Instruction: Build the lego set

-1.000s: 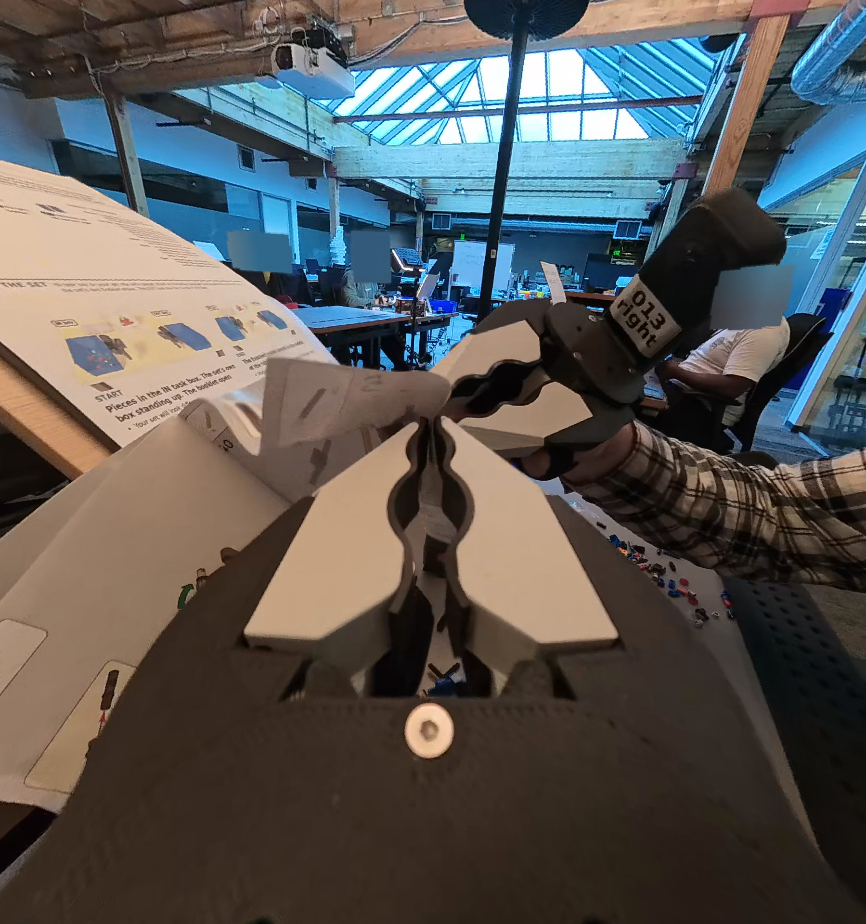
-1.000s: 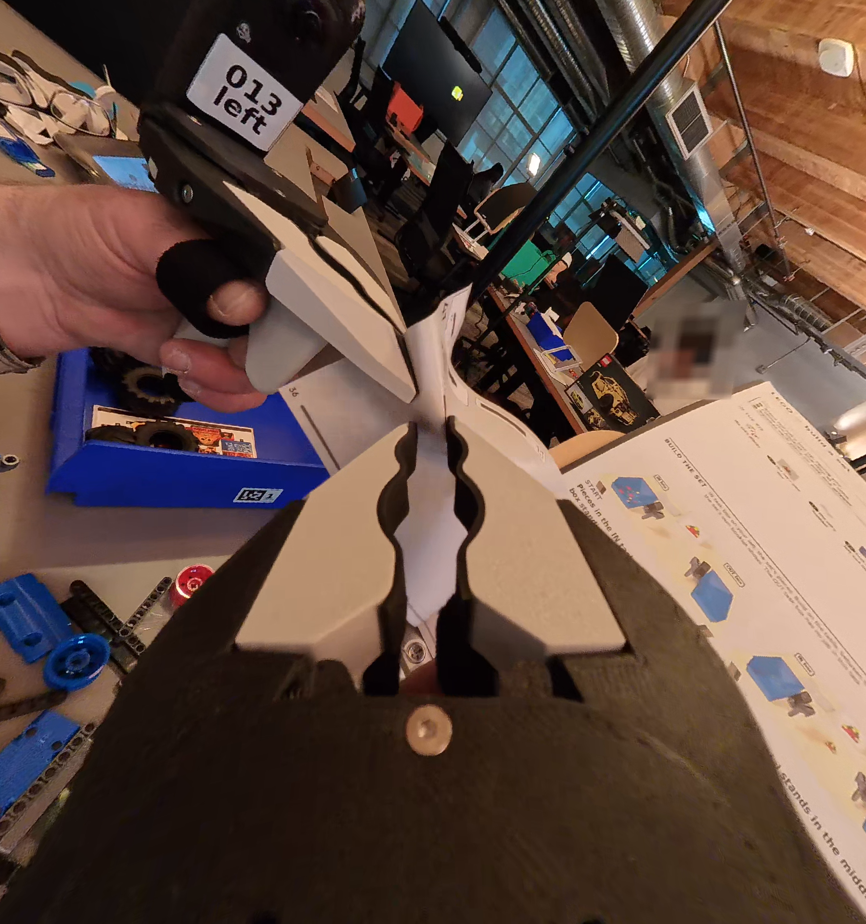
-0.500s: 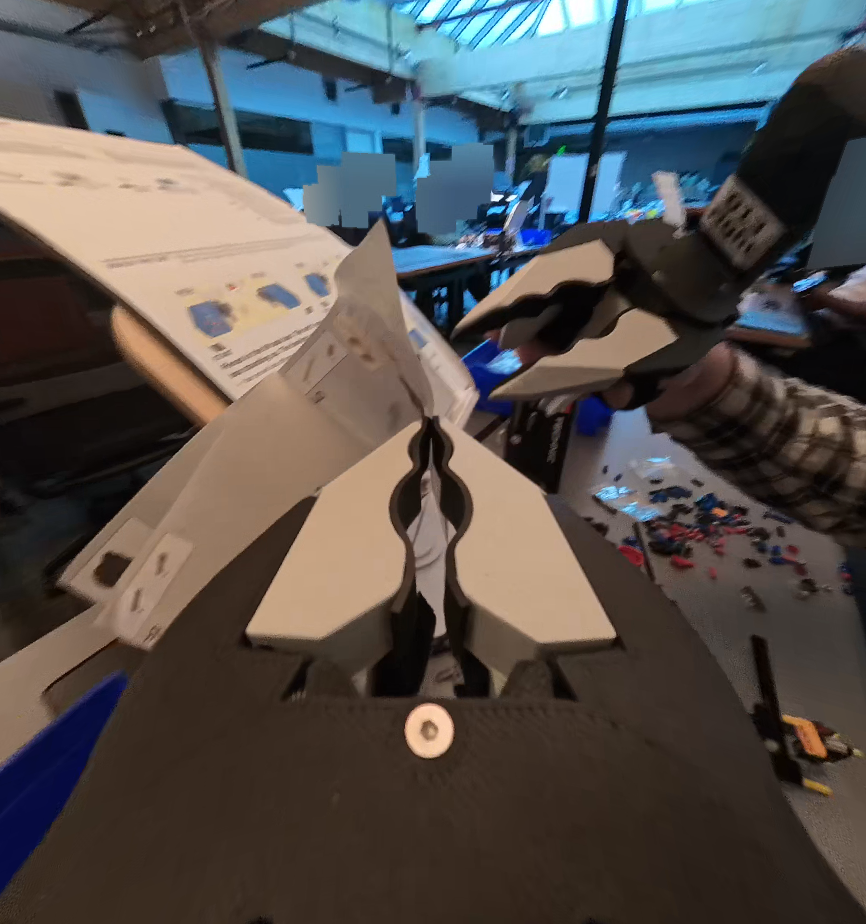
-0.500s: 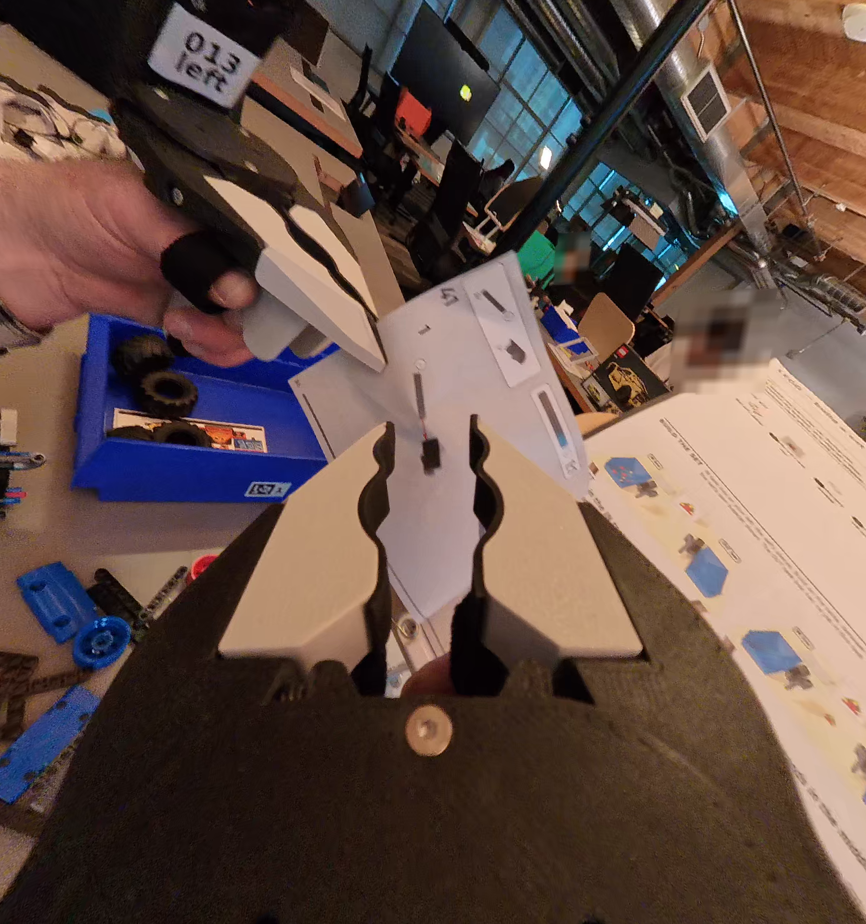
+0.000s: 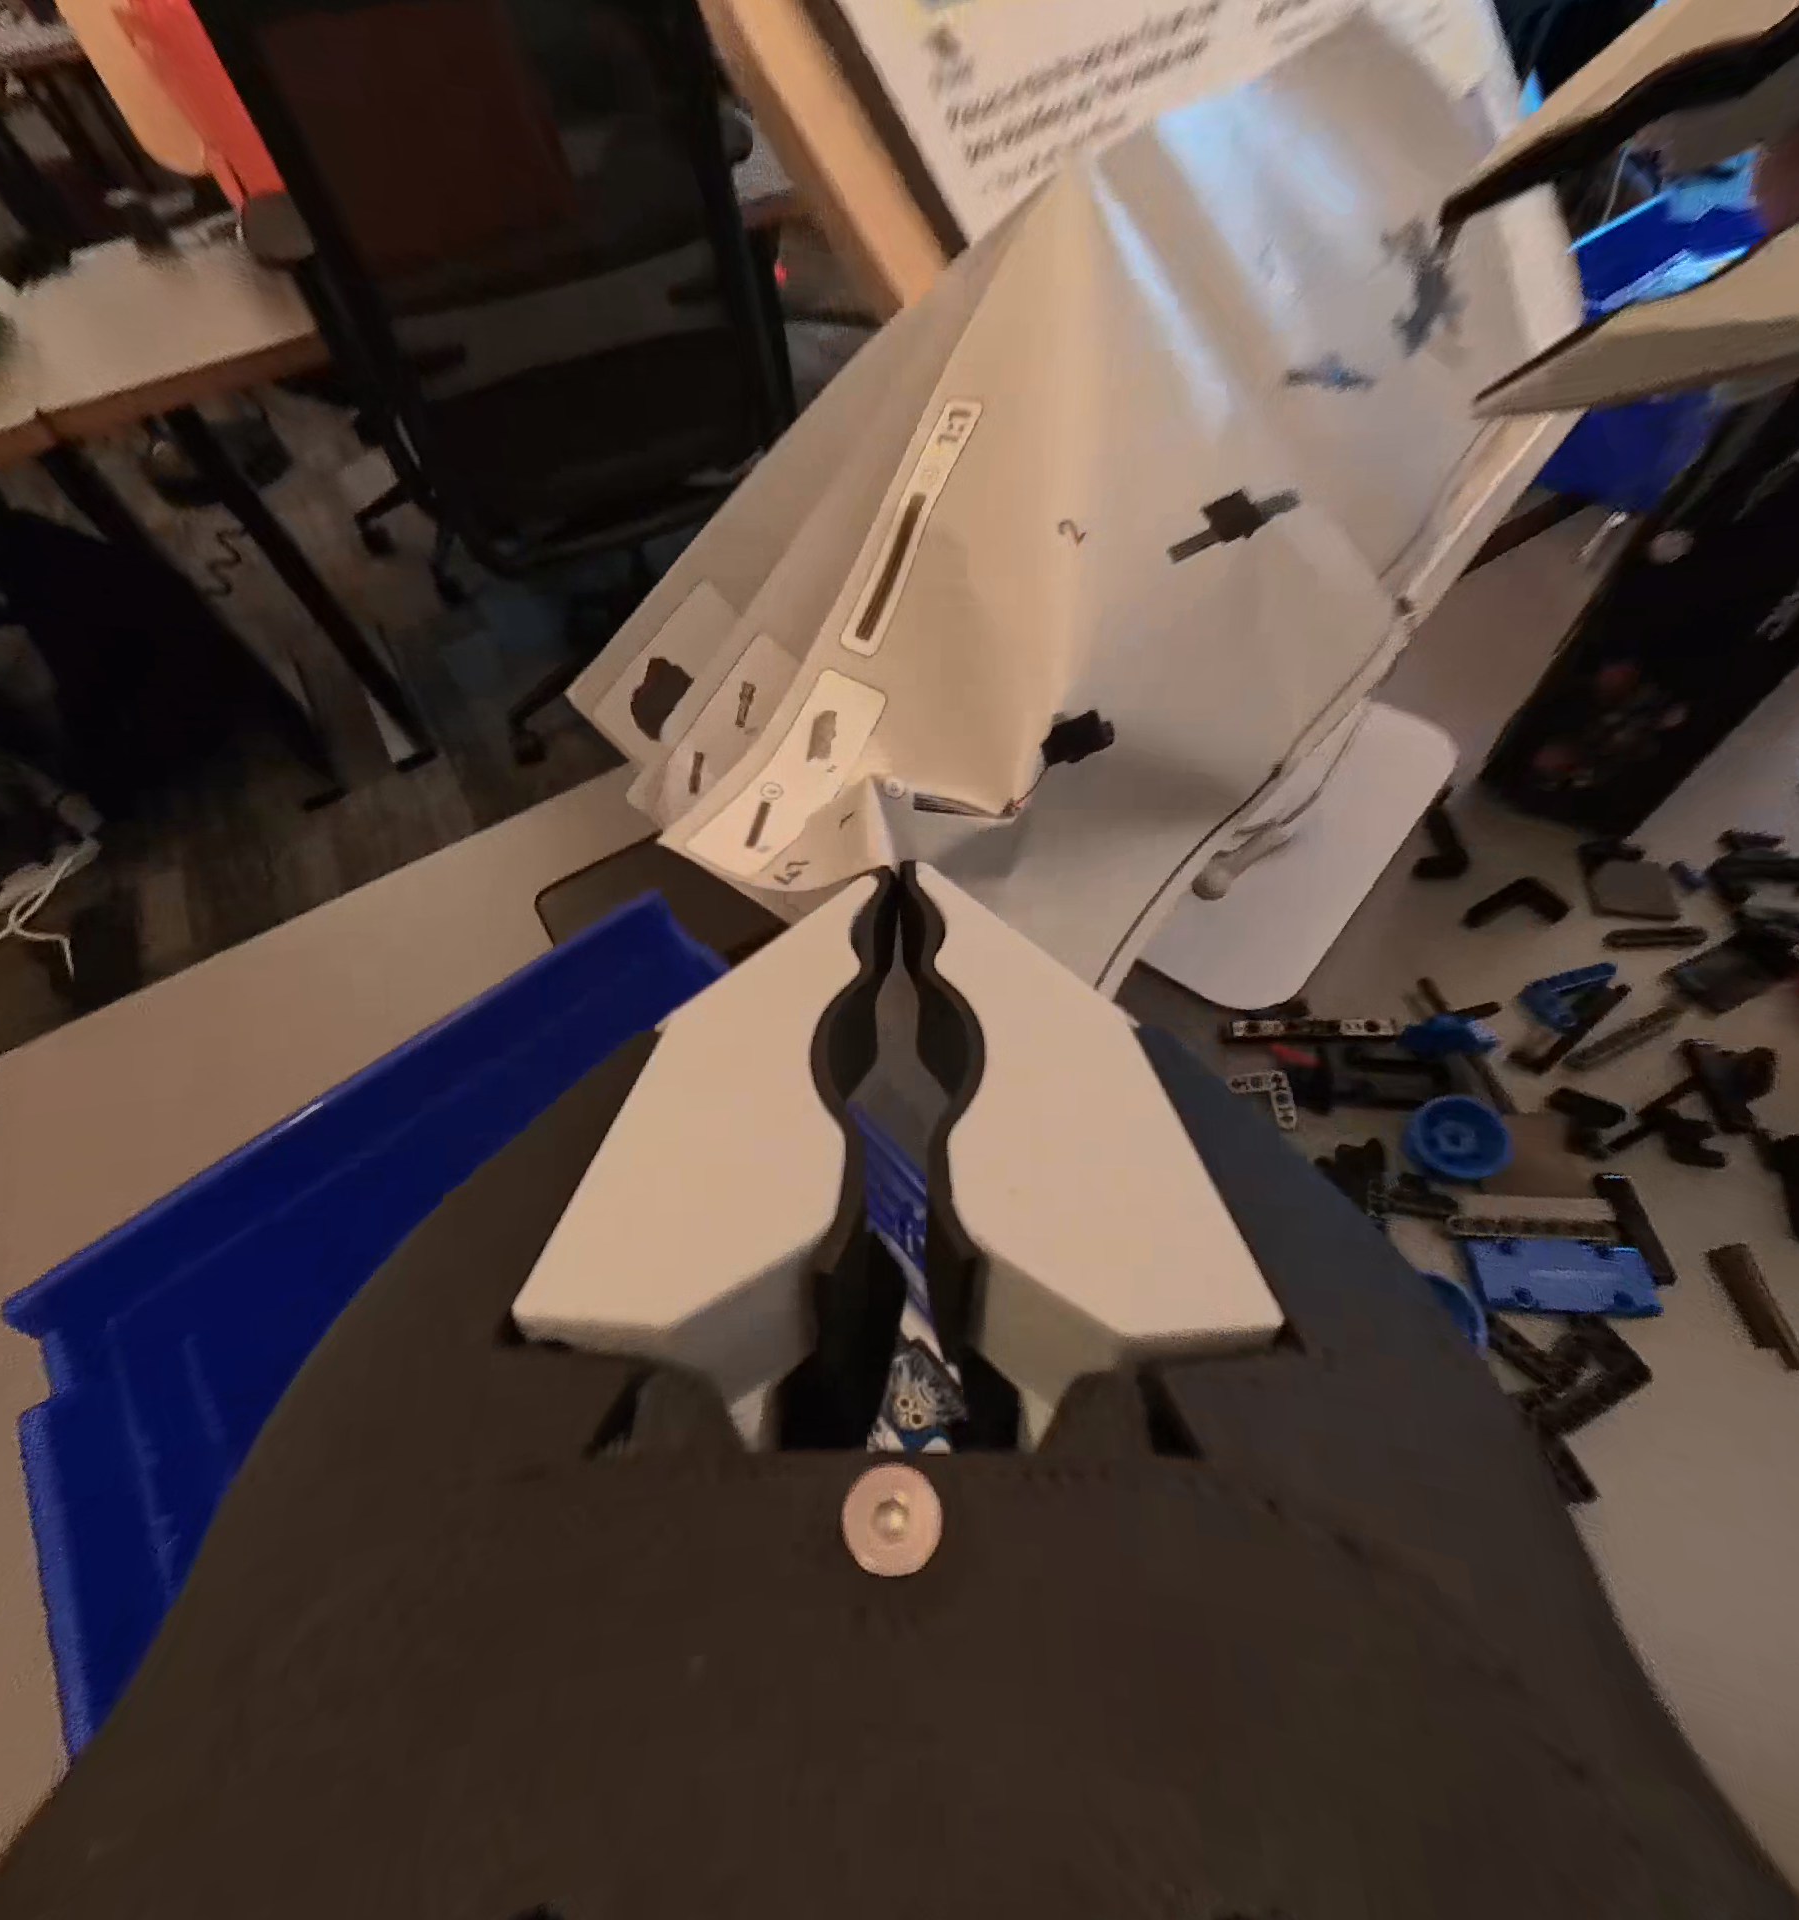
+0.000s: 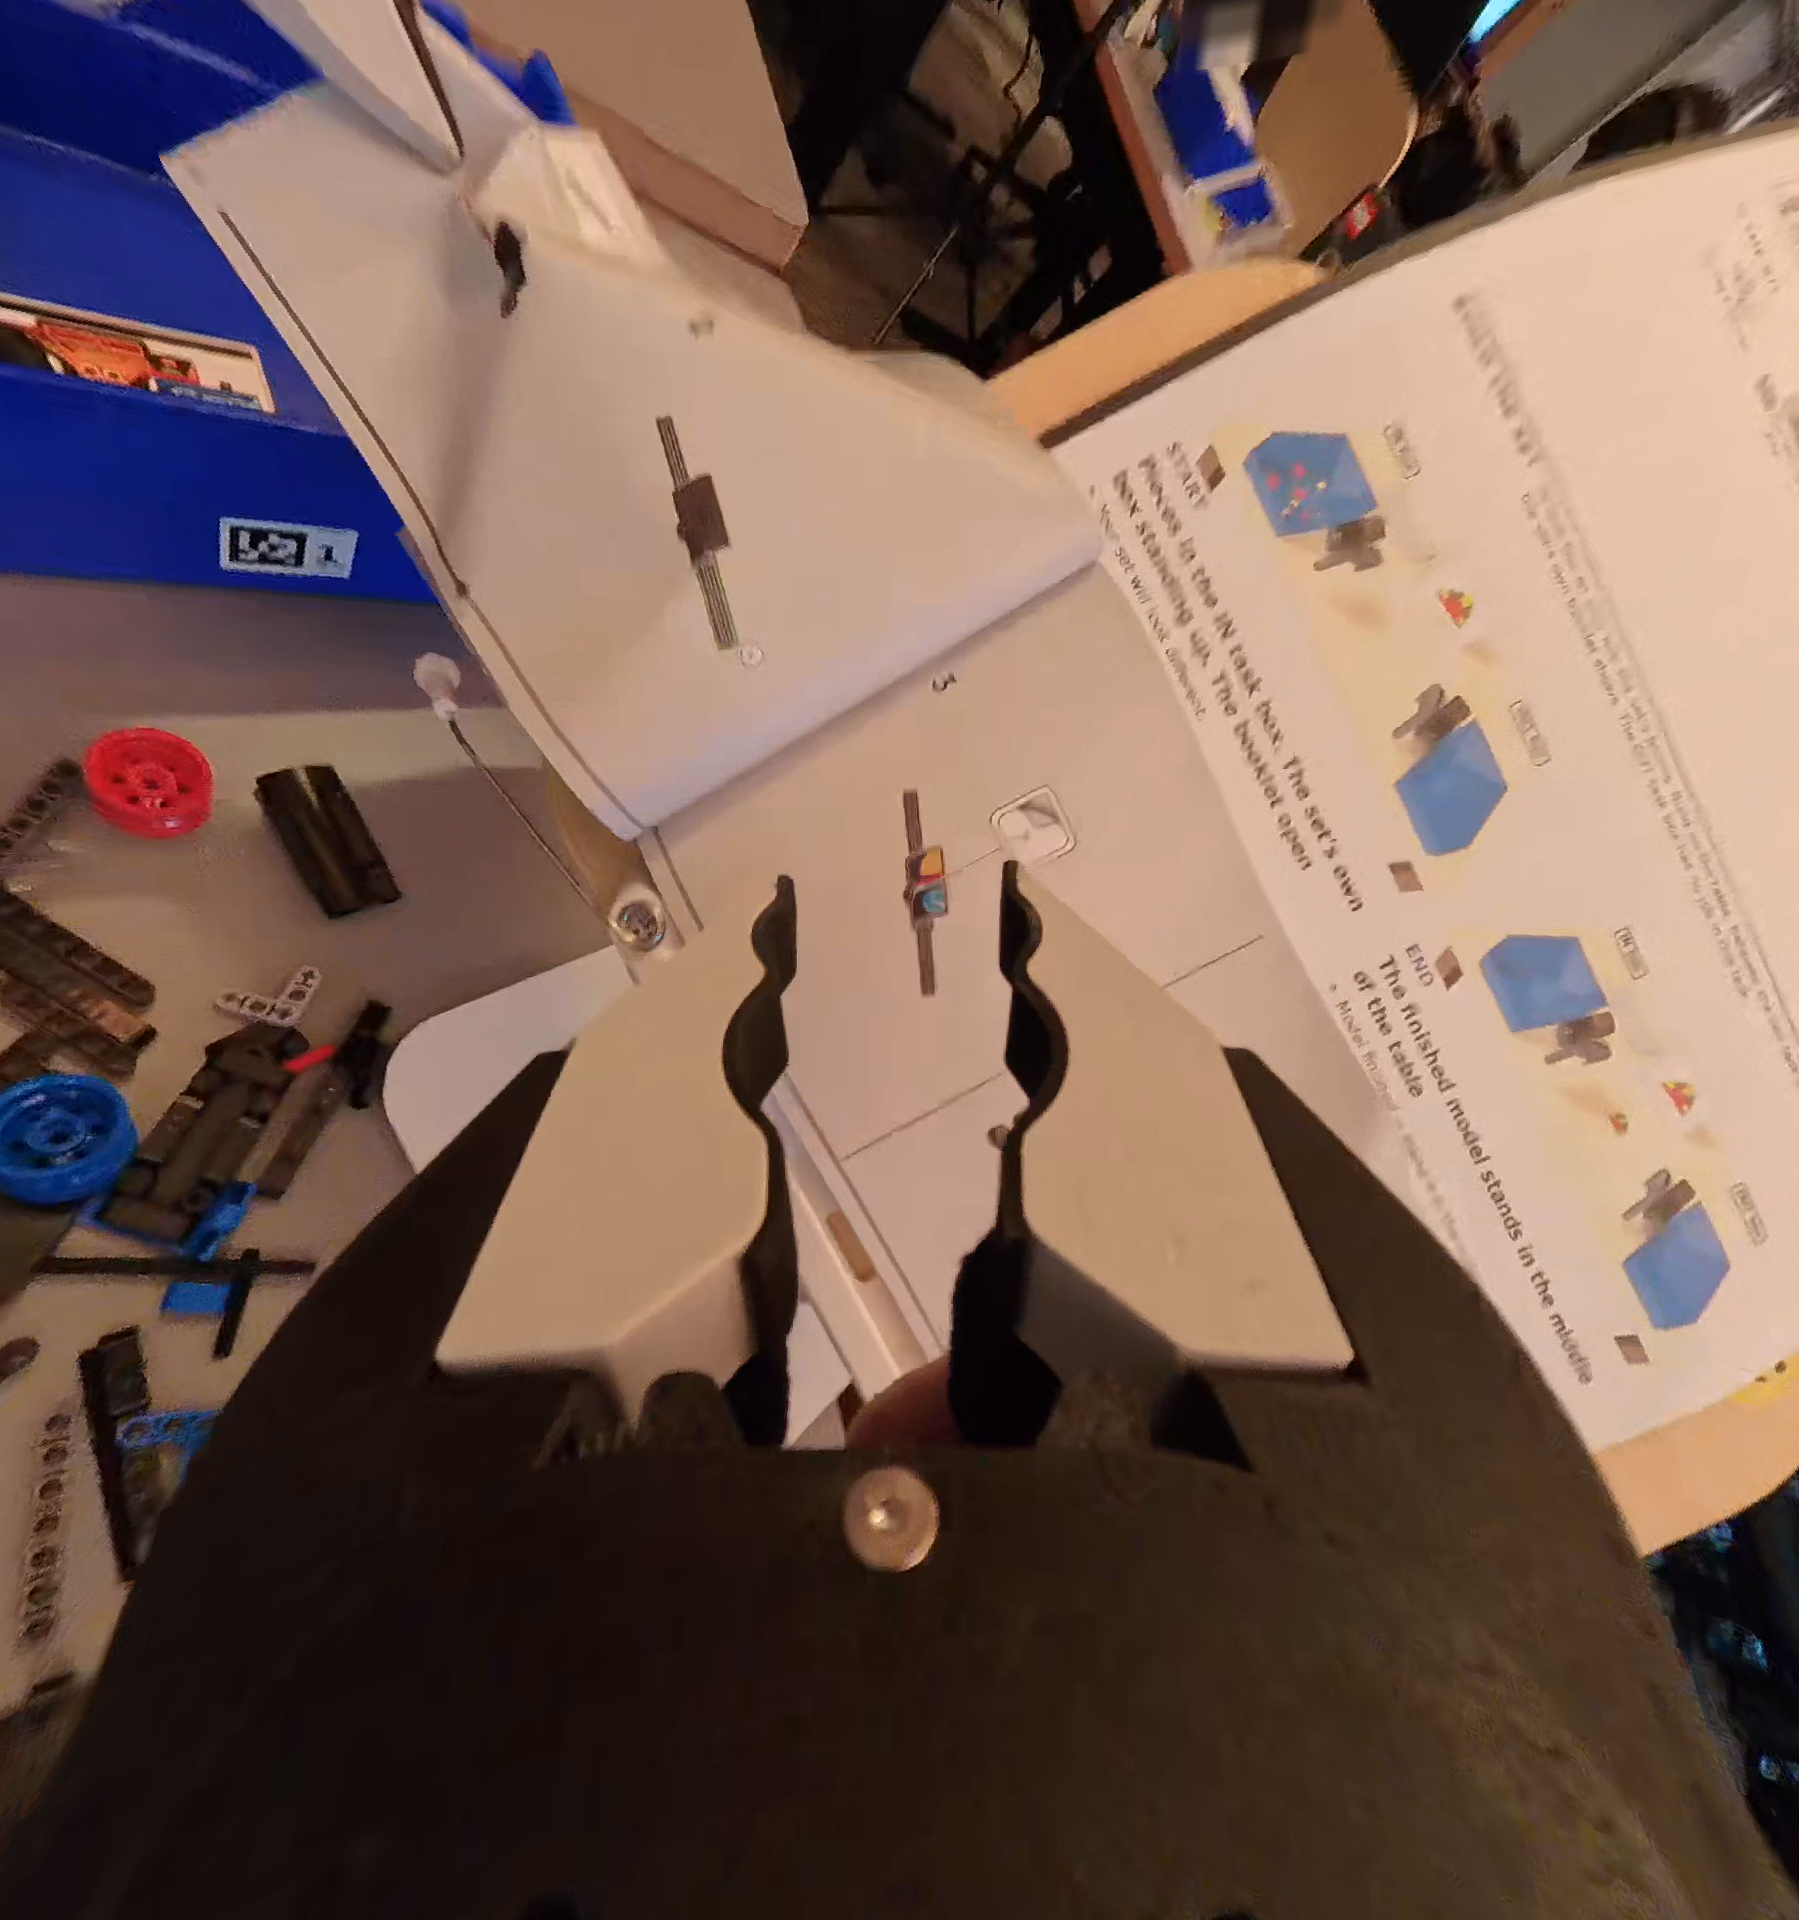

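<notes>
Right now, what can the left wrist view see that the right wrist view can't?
Only the left view: the left gripper, jaws shut on a booklet page, and an office chair behind the table.
Only the right view: the right gripper with jaws open and empty, a red wheel, and a big instruction sheet.
Both: the booklet, a blue bin and scattered pieces, including a blue wheel.

A dark office chair (image 5: pixel 521 239) stands beside a neighbouring desk (image 5: pixel 126 332).
</notes>
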`<state>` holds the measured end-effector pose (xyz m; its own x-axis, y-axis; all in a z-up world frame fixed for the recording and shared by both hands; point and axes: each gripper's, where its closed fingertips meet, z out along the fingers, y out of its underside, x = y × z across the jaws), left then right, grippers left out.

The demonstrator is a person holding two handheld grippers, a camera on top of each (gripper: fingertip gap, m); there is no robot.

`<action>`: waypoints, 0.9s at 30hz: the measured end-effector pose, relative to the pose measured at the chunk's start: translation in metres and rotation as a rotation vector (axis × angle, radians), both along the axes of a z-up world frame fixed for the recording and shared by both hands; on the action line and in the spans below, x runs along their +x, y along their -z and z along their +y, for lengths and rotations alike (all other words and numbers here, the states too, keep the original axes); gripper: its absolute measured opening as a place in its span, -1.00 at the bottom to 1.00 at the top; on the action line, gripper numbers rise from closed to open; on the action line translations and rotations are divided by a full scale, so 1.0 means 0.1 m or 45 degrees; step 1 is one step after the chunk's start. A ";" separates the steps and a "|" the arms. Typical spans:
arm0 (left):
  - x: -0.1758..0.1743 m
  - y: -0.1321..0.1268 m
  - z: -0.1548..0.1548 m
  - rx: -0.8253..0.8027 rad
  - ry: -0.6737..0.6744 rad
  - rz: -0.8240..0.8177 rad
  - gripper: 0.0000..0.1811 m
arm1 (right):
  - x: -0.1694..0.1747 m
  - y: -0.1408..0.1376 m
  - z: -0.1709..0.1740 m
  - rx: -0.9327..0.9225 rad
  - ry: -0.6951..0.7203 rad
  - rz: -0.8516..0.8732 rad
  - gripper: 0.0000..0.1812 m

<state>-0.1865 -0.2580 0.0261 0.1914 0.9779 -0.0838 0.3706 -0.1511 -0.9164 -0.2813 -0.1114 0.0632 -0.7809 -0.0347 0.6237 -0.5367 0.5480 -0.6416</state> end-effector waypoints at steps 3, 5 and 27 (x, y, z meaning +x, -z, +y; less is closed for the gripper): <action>-0.07 0.11 -0.04 0.027 -0.030 -0.037 -0.95 | 0.20 0.03 -0.11 -0.002 -0.100 0.017 -0.64; -0.08 0.16 -0.10 0.039 -0.064 -0.053 -0.86 | 0.34 0.07 -0.22 0.012 -0.165 0.095 -0.67; 0.19 -0.34 -0.34 0.030 -0.175 0.148 -0.60 | 0.74 0.05 -0.11 0.107 -0.157 0.163 -0.66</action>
